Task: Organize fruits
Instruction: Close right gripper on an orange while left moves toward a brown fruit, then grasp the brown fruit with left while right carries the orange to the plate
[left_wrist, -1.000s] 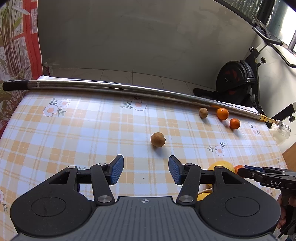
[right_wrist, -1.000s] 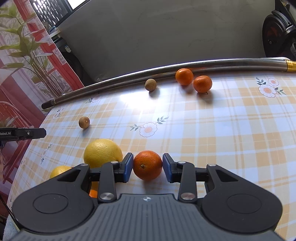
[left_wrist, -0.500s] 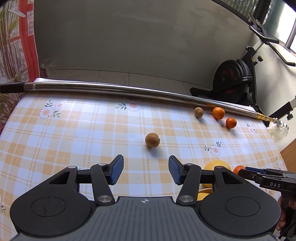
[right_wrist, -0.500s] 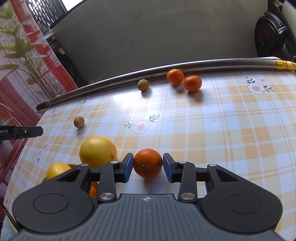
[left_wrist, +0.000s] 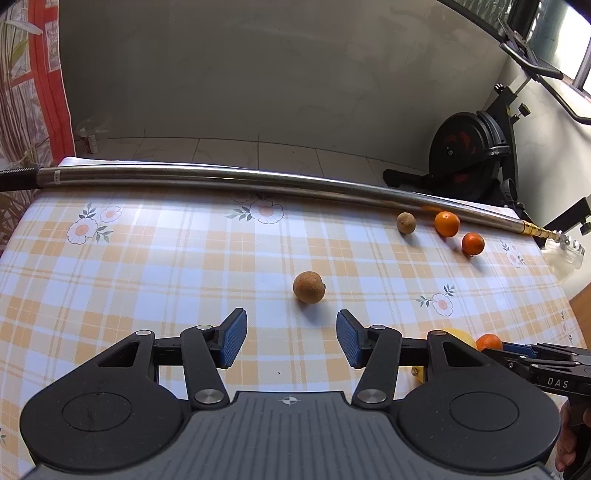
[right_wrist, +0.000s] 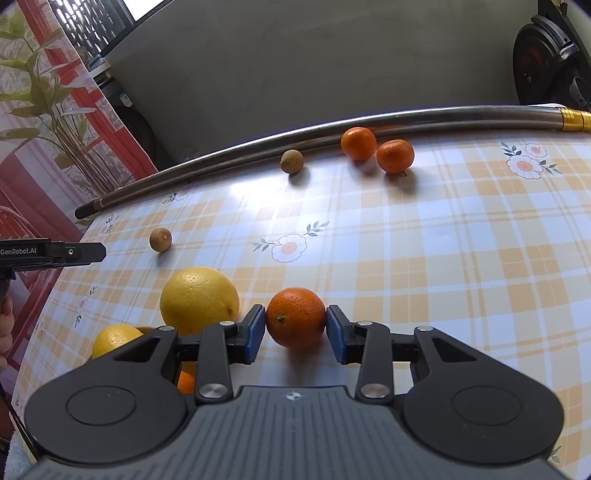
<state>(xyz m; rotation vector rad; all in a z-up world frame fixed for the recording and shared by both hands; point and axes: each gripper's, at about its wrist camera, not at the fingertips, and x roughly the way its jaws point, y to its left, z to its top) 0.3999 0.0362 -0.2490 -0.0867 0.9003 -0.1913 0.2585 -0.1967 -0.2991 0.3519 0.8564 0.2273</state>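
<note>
Orange-and-white plaid oilcloth w/ daisy prints covers the tabletop (right_wrist: 461, 236). Fruit count in the right wrist view: 3 full oranges, i.e. one orange (right_wrist: 296, 318) in the right gripper (right_wrist: 296, 332) plus a far pair (right_wrist: 358, 143) (right_wrist: 395, 156) by the steel pole (right_wrist: 332, 129). A sliver of a 4th orange fruit (right_wrist: 185, 382) peeks under the gripper's left finger; can't tell what kind. 2 yellow citrus: a big one (right_wrist: 199, 300) just left of the held orange, touching or nearly touching the left finger, and a smaller one (right_wrist: 115, 339) nearer the tabletop's edge. 2 small brown round fruits: one (right_wrist: 291, 161) near the pole, one (right_wrist: 160, 239) further left.

Right jaws are clamped on the orange, blue pads pressing both sides; it sits on or just above the cloth, w/ its shadow right below. Left gripper (left_wrist: 291, 343) has jaws open, nothing between; the brown fruit (left_wrist: 309, 287) lies just beyond its tips.

Writing: "GenRobot.AI" on the left gripper's side as seen from the right wrist cam; "DAS" on the right gripper (left_wrist: 517, 354) as seen from the left cam. 1 exercise bike (left_wrist: 472, 147) stands by the wall.

Vs a second ago: grip on the orange unchanged, left jaws same gap. Both views have shifted slightly, so the far fruits sit a bit lower-left in frame; no fruit has moved on the cloth.
</note>
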